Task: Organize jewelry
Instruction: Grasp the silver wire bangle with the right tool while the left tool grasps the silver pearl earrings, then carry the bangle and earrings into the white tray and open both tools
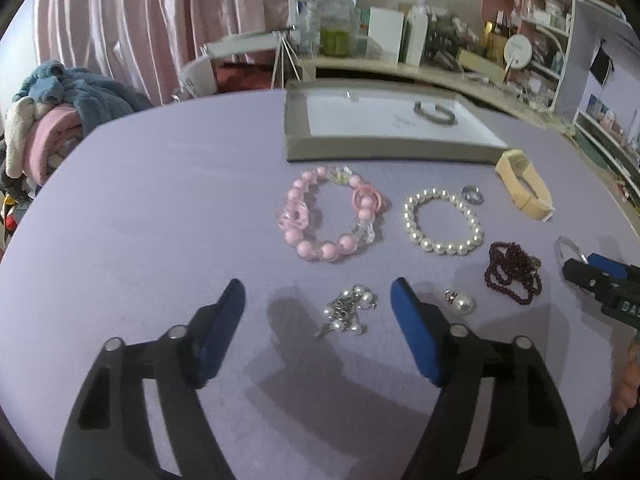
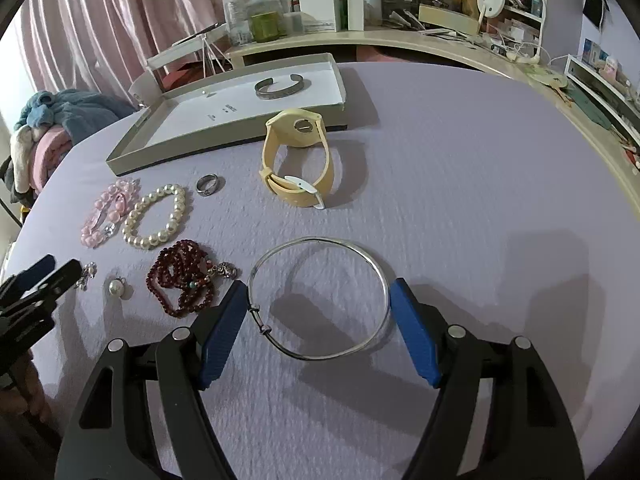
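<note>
Left claw (image 1: 318,296) spread wide above lavender tabletop (image 1: 160,208), nothing pinched; silver charm cluster with small pearls (image 1: 350,310) between its blue pads (image 1: 416,336). Just right of the cluster, one single pearl pendant (image 1: 460,302). Farther on, one pink bead bracelet (image 1: 330,214) and one white pearl bracelet (image 1: 442,222) side by side, apart; one silver ring (image 1: 473,195) just beyond the pearls. One dark red bead strand (image 1: 514,272), coiled in a heap, to the right. One cream watch (image 2: 298,158) standing on its strap near the corner of a shallow grey tray (image 2: 132,160). Inside the tray, one open silver cuff (image 2: 282,85). Right claw (image 2: 318,300) likewise spread, pads flanking one thin silver bangle (image 2: 320,296) flat on the tabletop; contact with the pads unclear. Cluttered desk (image 2: 360,38) and pink curtain (image 2: 120,12) behind.
</note>
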Demonstrator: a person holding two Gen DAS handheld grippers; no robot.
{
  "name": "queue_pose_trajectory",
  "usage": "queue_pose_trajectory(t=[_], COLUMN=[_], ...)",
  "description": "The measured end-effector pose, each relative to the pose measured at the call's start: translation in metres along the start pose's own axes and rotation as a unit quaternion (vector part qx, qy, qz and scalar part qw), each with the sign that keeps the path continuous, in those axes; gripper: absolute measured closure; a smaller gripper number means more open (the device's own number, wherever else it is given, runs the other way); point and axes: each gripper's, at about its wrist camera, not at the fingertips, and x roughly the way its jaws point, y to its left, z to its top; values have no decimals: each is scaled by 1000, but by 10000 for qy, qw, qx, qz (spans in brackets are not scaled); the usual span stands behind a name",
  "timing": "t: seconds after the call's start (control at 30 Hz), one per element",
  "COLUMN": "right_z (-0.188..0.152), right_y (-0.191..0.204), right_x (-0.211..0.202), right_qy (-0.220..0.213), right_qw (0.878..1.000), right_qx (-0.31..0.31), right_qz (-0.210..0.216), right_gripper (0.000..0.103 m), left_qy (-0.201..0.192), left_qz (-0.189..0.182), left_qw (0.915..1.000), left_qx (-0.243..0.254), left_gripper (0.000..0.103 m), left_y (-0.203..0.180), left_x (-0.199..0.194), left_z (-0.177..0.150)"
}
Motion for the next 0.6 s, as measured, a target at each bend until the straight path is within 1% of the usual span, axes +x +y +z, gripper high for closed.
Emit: queue_pose_trajectory(t=[0.03,0.13,0.23,0.27,0.3,0.33,0.37,0.43,0.6], right_z=[0,1,2,2,3,3,3,4,6], right_y=[0,-2,-3,-3,-2,-2,-1,1,4], right_x=[0,-1,-1,-1,-1,-1,-2,-3,-11], right_qy=[-1,-3,-1,-3,-8,-13,-19,-46,-157], right_qw=[10000,9999,9999,9998,9998,9998,9998,9998,9996], right_qx=[22,110,162,172,172,171,168,151,154], right_qz=[3,31,49,56,60,73,82,109,171], right_gripper=[29,29,29,29,29,29,29,29,29], left_qy=[57,110,219,209,200,194,192,188,231], left_qz=[-26,-62,-41,-48,-84,-113,-128,-157,-422], left_qw=[10000,9999,9997,9996,9995,9992,9990,9988,9985], left_qx=[-14,-20,111,184,240,335,392,419,253], left_gripper=[39,48,60,70,77,89,91,92,93], left_y=[-1,-3,-10,-13,-16,-20,-22,-24,-16], left_x=[3,6,10,10,10,10,10,11,9], left_z=[1,2,0,0,0,0,0,1,4])
